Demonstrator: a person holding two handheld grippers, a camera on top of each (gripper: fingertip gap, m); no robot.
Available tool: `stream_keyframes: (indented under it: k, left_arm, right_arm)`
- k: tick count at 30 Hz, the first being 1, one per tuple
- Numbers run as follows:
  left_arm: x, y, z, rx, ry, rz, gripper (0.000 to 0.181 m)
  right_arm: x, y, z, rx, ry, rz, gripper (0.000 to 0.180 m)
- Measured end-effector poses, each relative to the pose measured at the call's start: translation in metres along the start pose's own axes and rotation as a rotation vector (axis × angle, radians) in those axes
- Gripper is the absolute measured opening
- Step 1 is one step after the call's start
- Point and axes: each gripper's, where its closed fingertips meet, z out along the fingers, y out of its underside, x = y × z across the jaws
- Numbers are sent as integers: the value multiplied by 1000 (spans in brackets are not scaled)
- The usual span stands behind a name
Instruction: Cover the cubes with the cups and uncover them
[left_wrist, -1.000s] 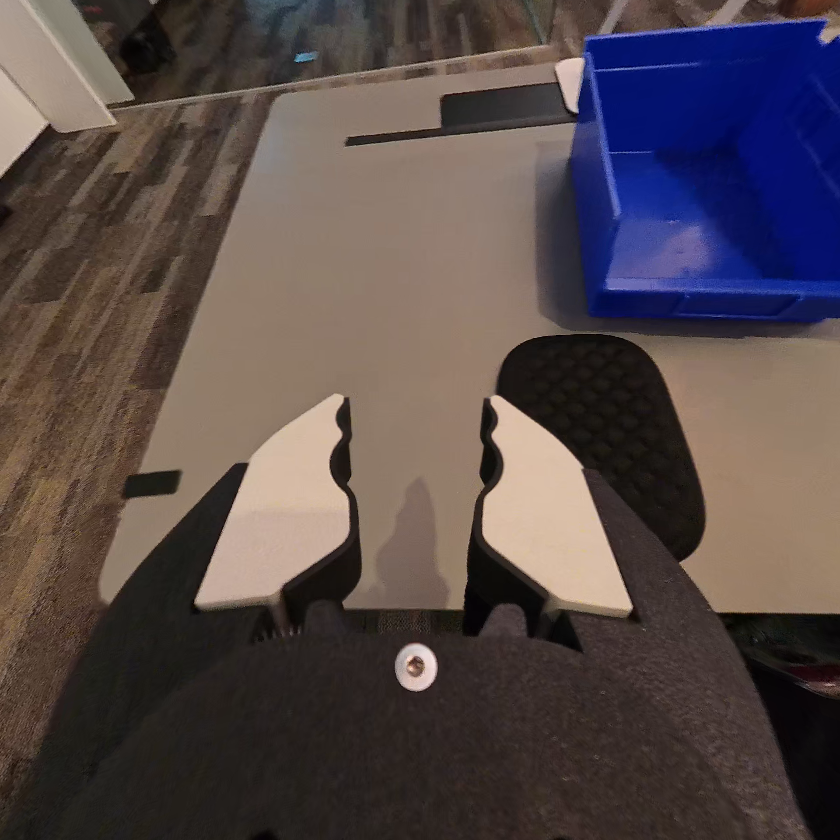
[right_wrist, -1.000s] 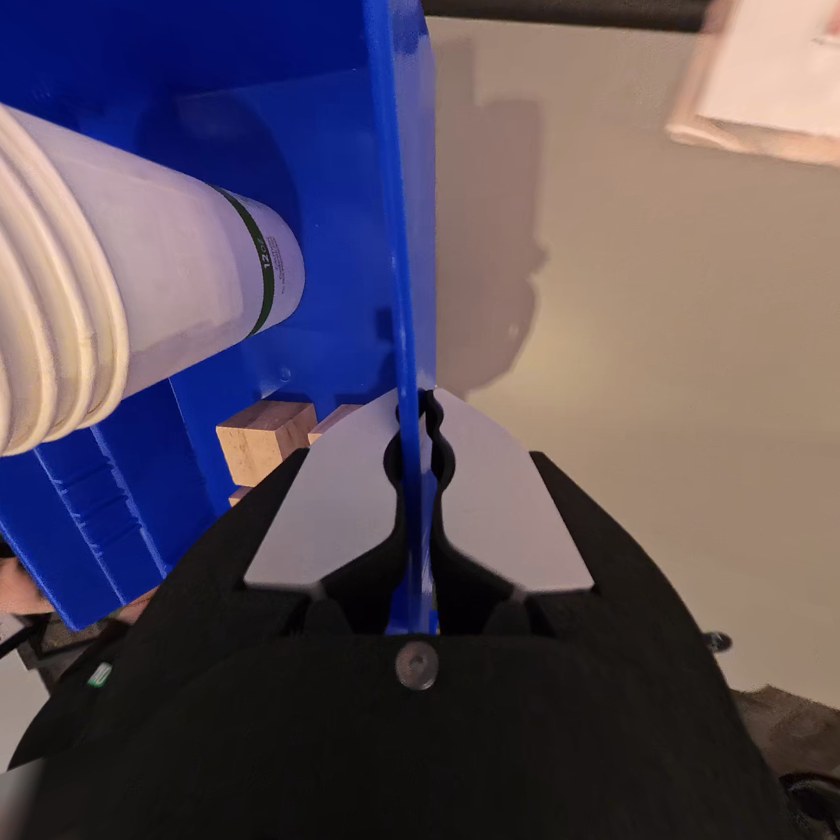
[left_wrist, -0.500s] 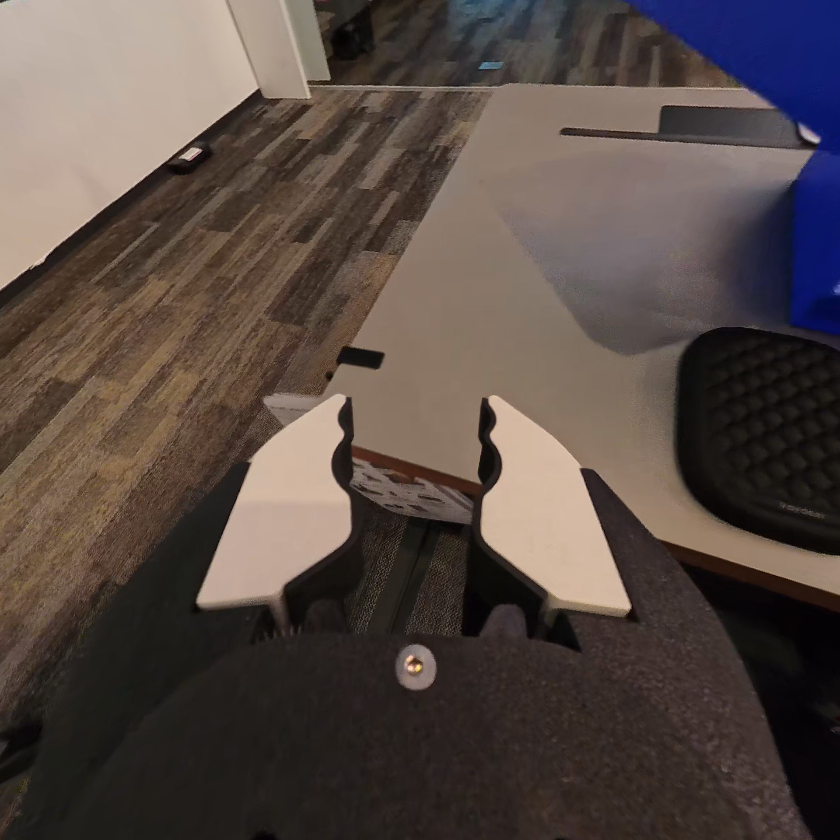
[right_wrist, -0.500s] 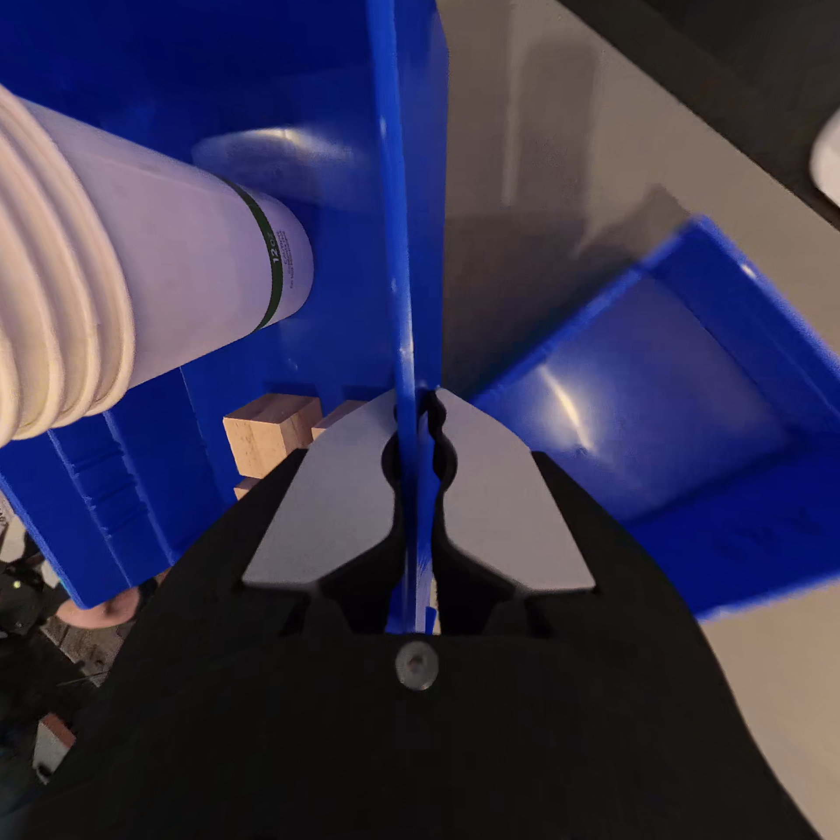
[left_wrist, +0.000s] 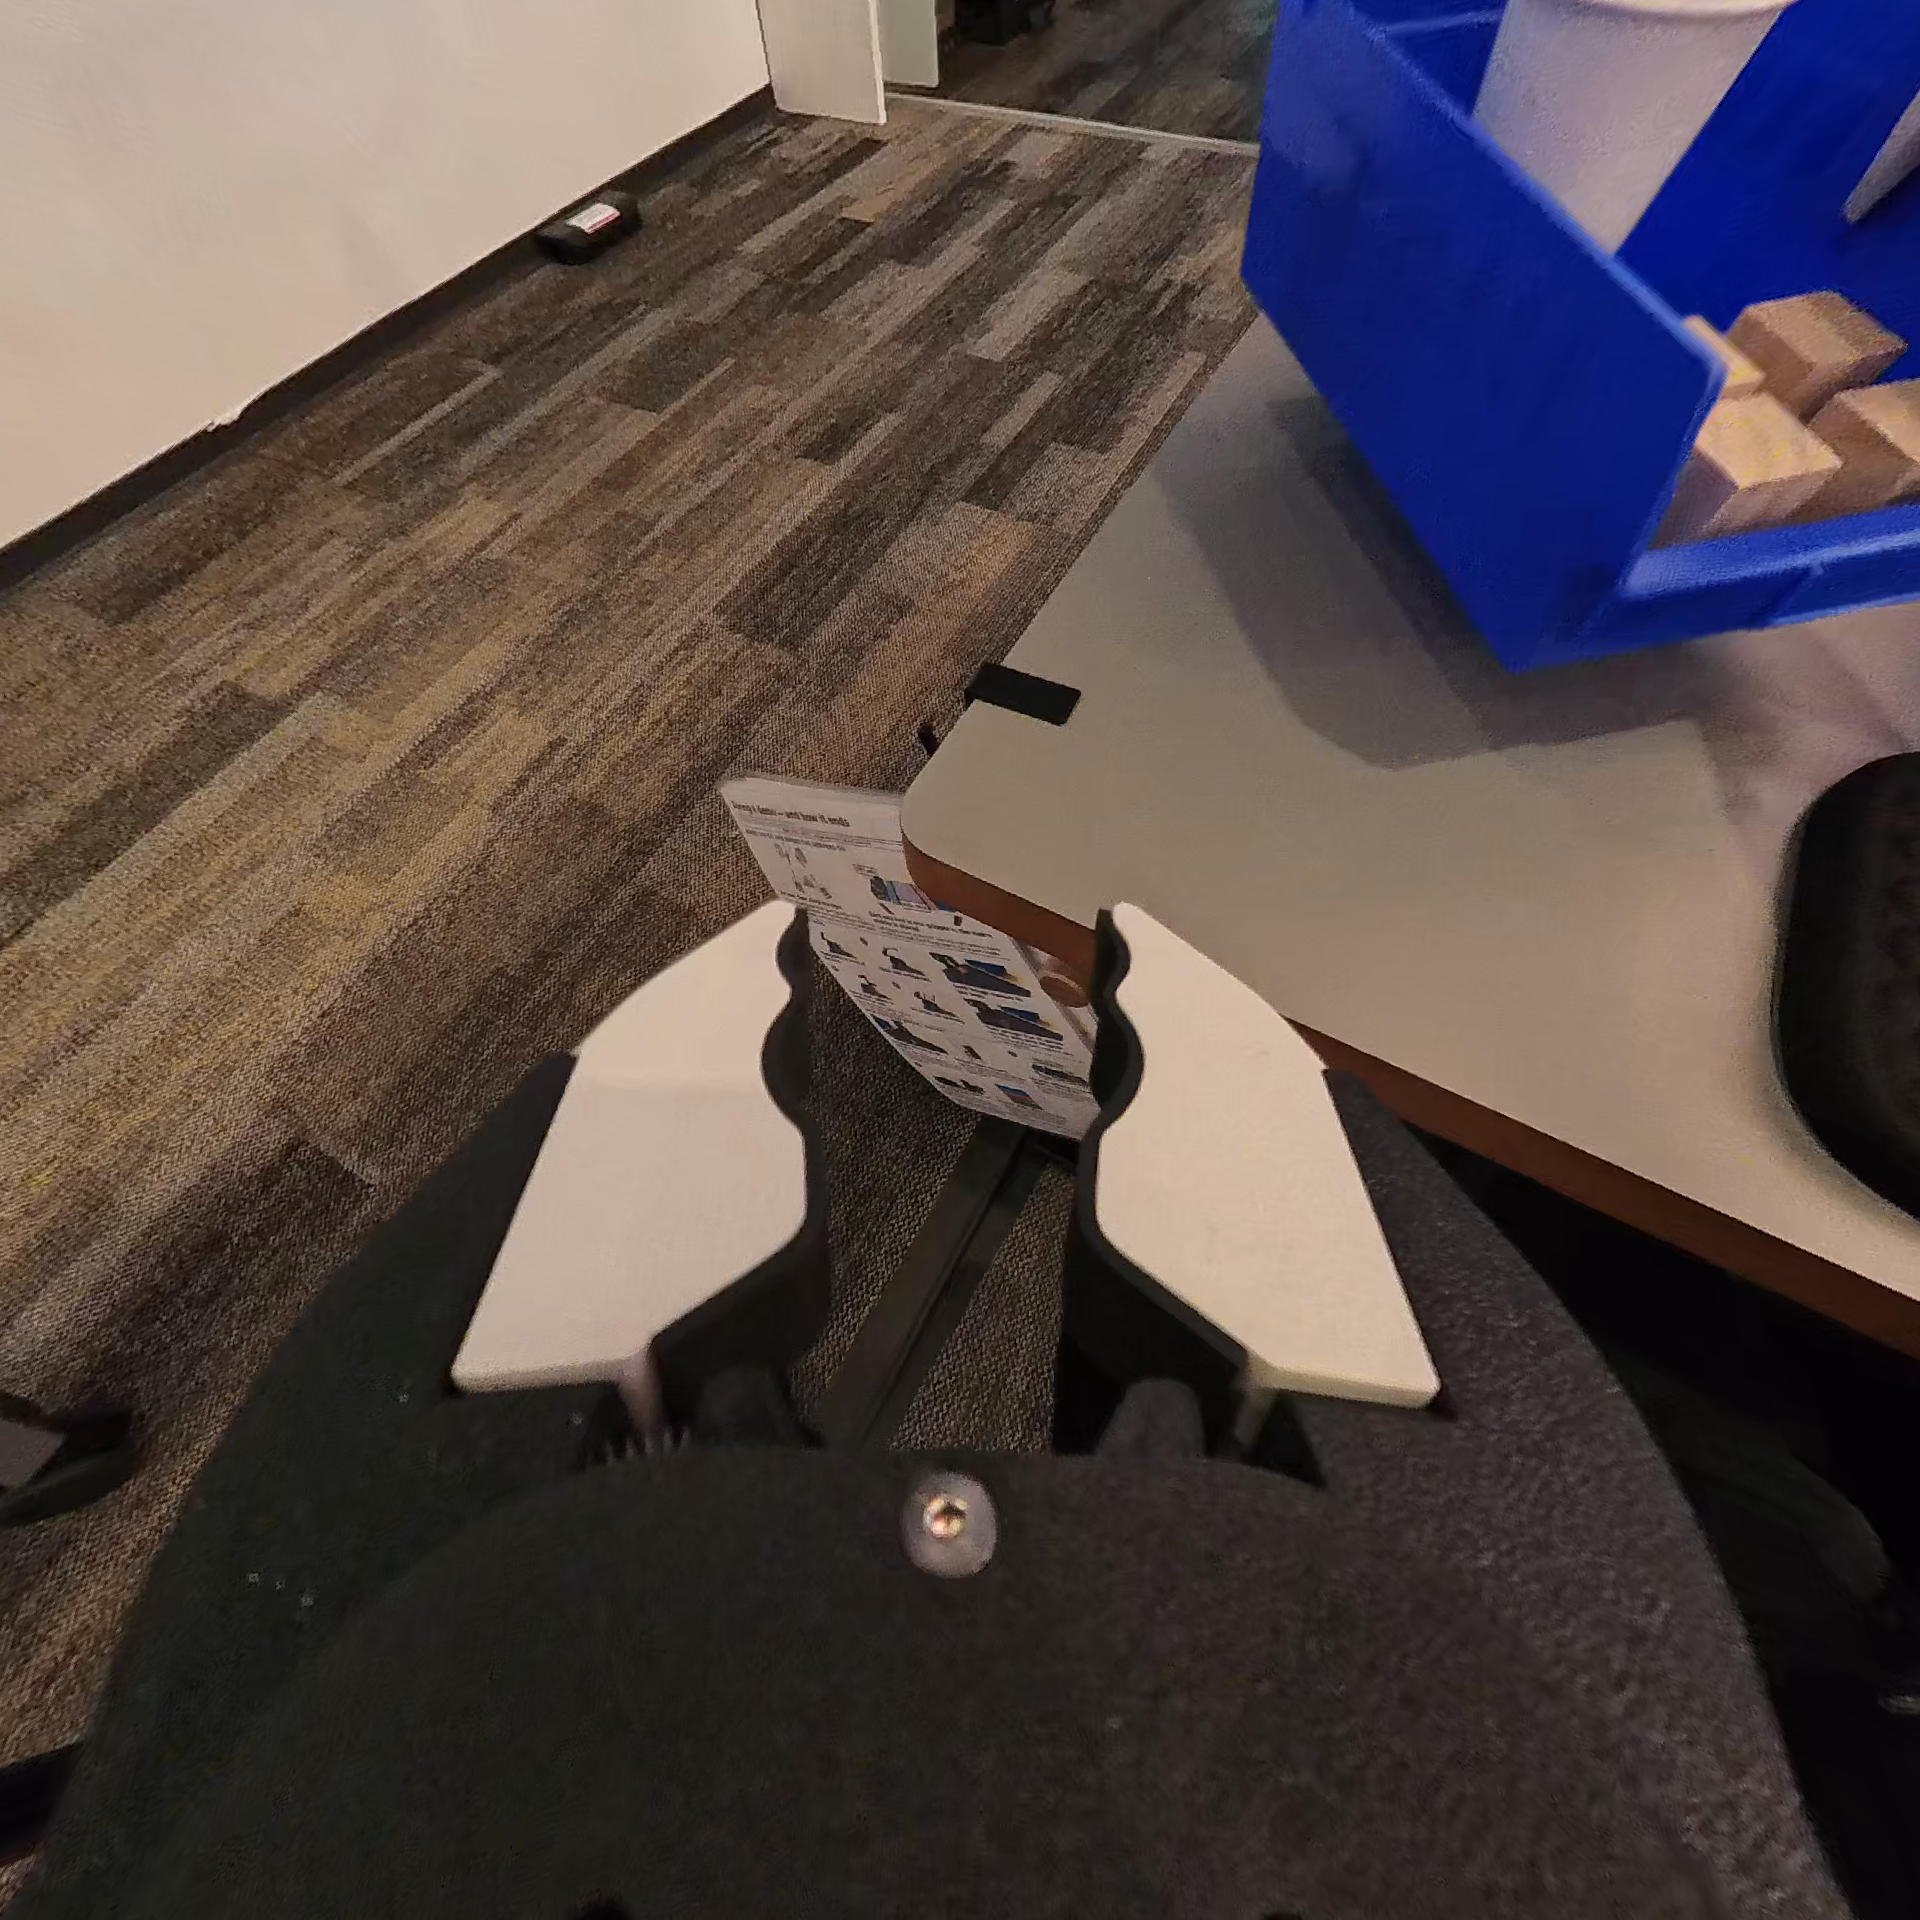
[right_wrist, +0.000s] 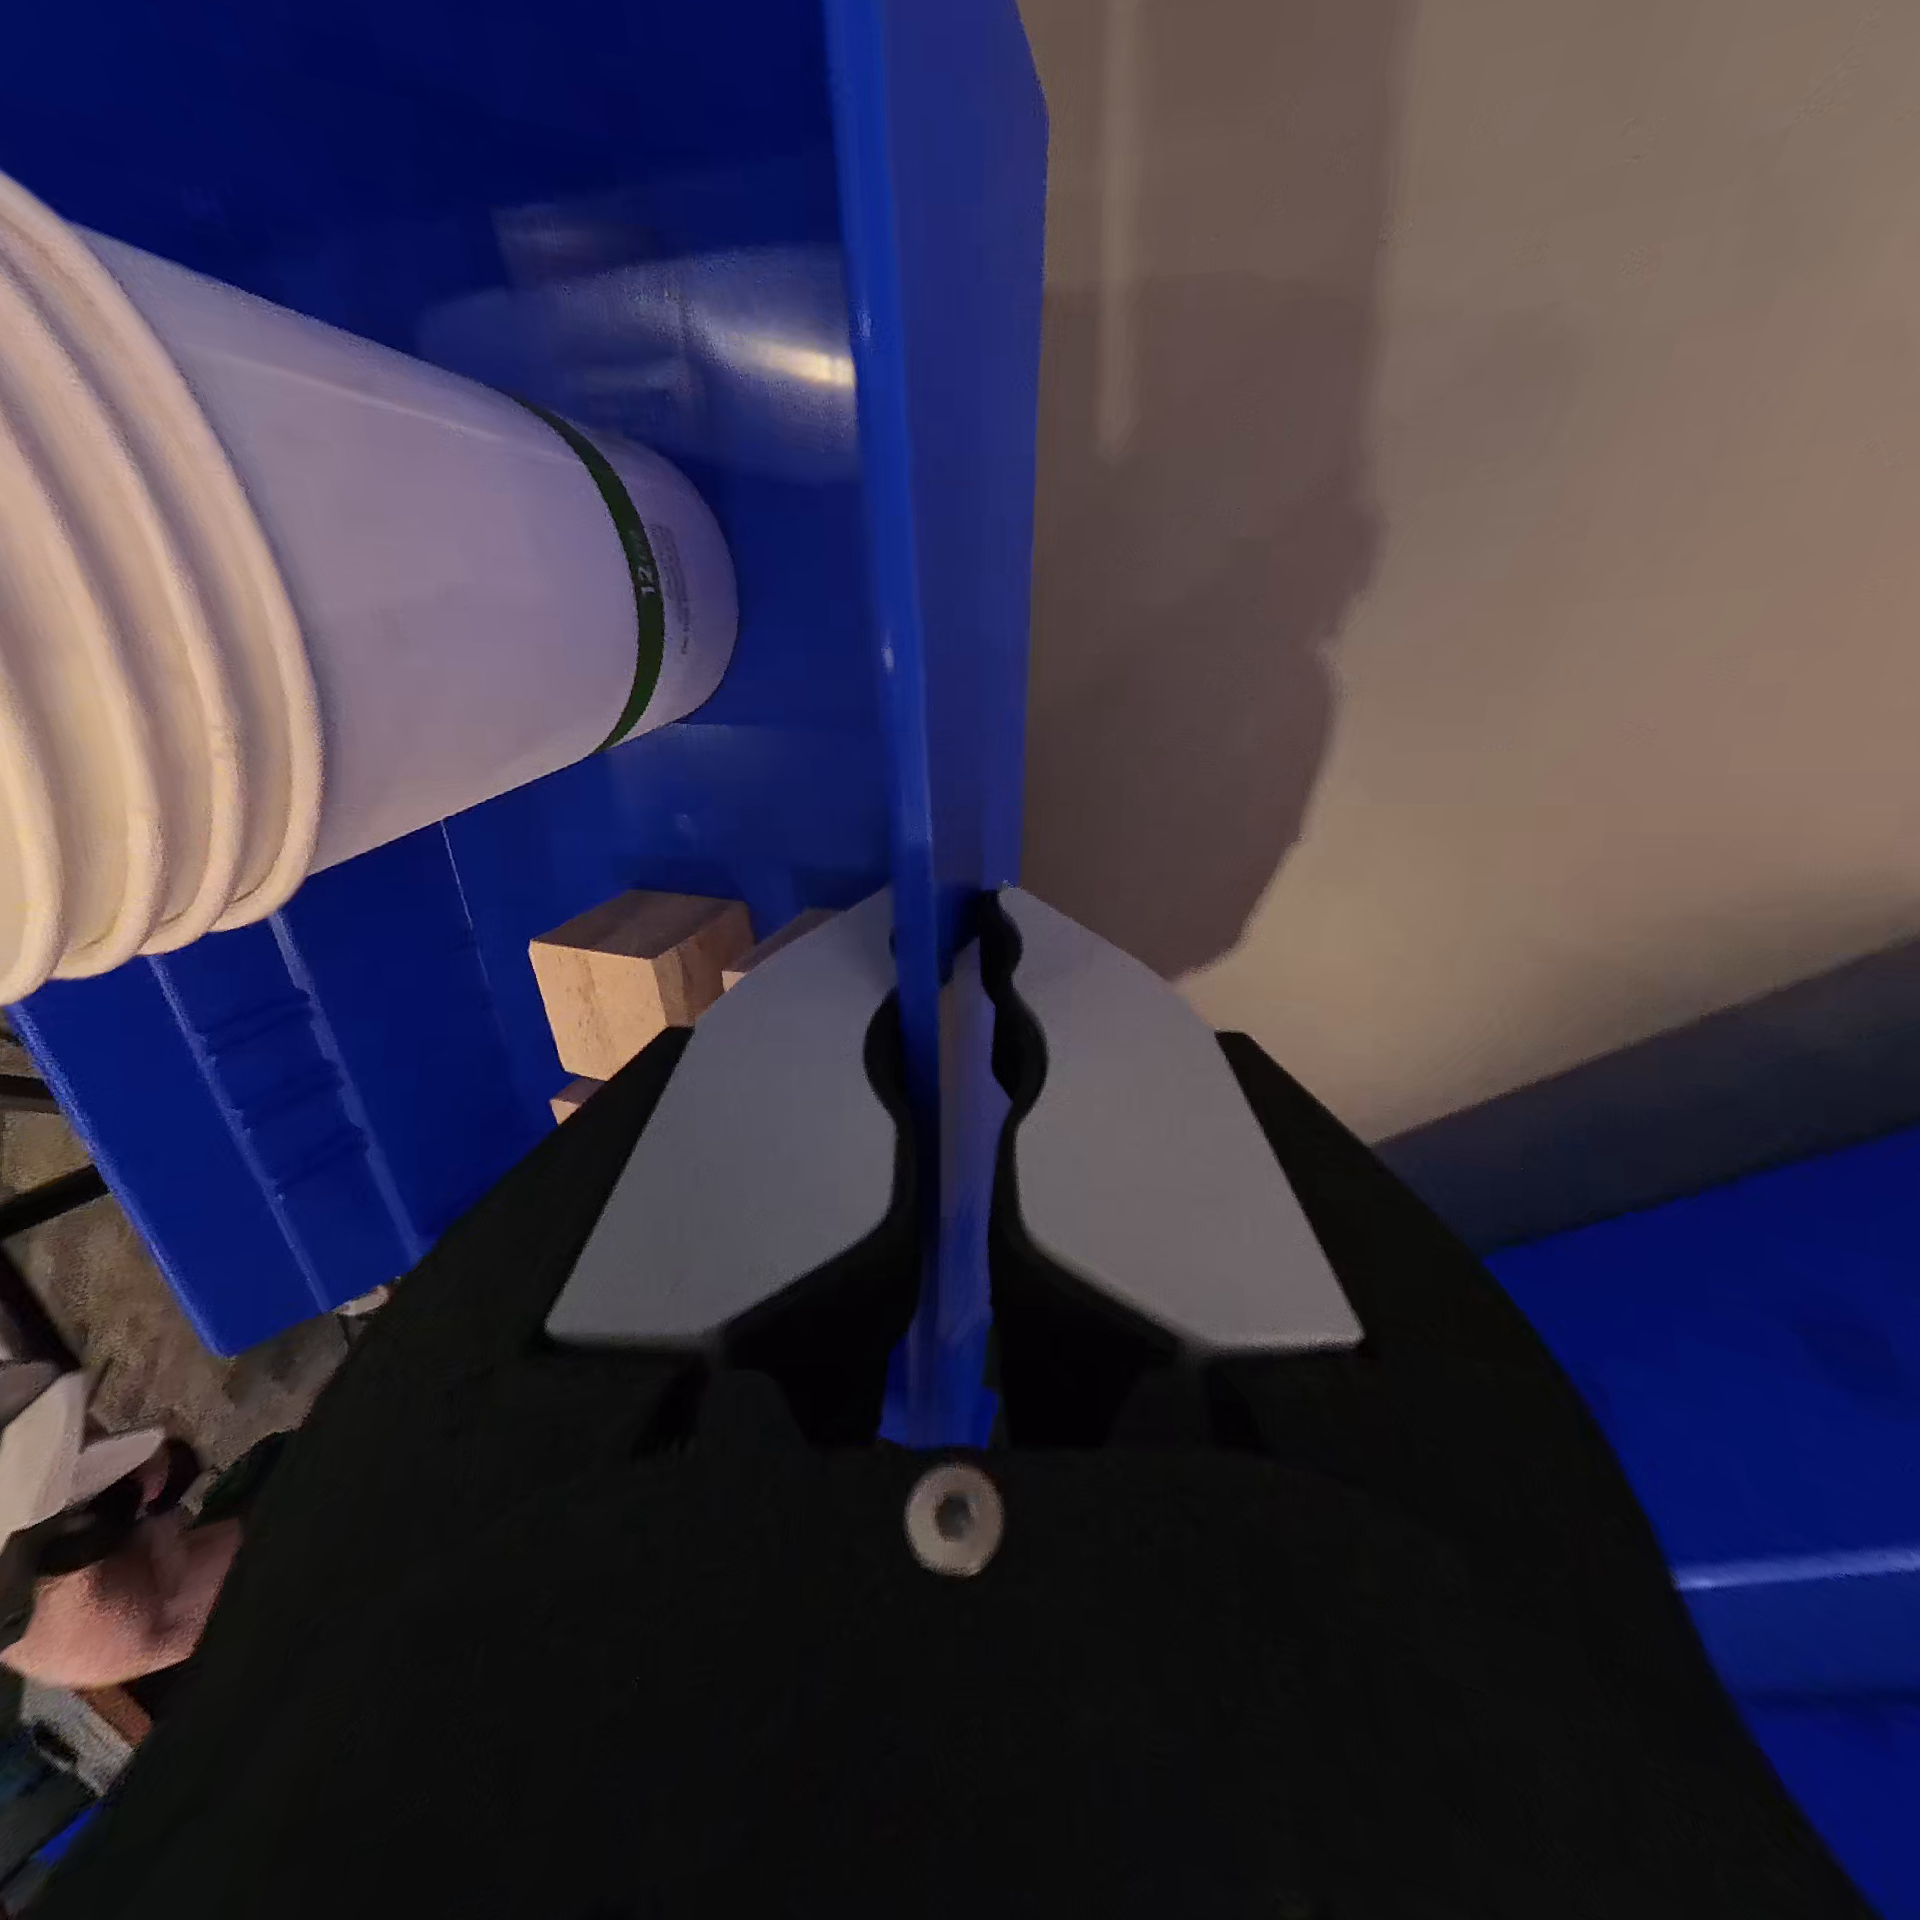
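My right gripper (right_wrist: 948, 914) is shut on the side wall of a blue bin (right_wrist: 914, 416) and holds it tilted above the table. Inside that bin are a stack of white paper cups (right_wrist: 343, 644) lying on its side and several wooden cubes (right_wrist: 623, 977). The bin also shows in the left wrist view (left_wrist: 1455, 312), raised over the table's near left part, with the cups (left_wrist: 1600, 114) and cubes (left_wrist: 1787, 436) in it. My left gripper (left_wrist: 945, 925) is open and empty, off the table's corner, above the floor.
The grey table (left_wrist: 1299, 831) has a black mesh pad (left_wrist: 1860, 997) at its right. A second blue bin (right_wrist: 1714, 1455) sits on the table at lower right of the right wrist view. A printed card (left_wrist: 935, 966) hangs under the table corner. Carpet floor (left_wrist: 468, 623) lies left.
My left gripper has swung left and back off the table, over the floor. My right gripper has carried the tilted blue bin across the table, so the second bin now sits lower right.
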Motion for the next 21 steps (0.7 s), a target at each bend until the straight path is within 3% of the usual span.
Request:
stream_keyframes:
  k: [8, 12, 14, 18, 21]
  left_arm:
    - [31, -12, 22, -3, 66, 35, 52]
    - [54, -28, 54, -5, 46, 108, 54]
    - [82, -40, 75, 13, 123, 84, 55]
    - [133, -48, 118, -8, 188, 89, 64]
    - [158, -49, 144, -18, 193, 87, 65]
  right_arm:
    - [22, 6, 31, -10, 46, 34, 9]
    - [22, 6, 39, 0, -4, 54, 12]
    - [19, 4, 39, 22, -27, 42, 15]
    - [9, -5, 22, 102, -113, 35, 29]
    - [14, -10, -8, 180, -16, -83, 31]
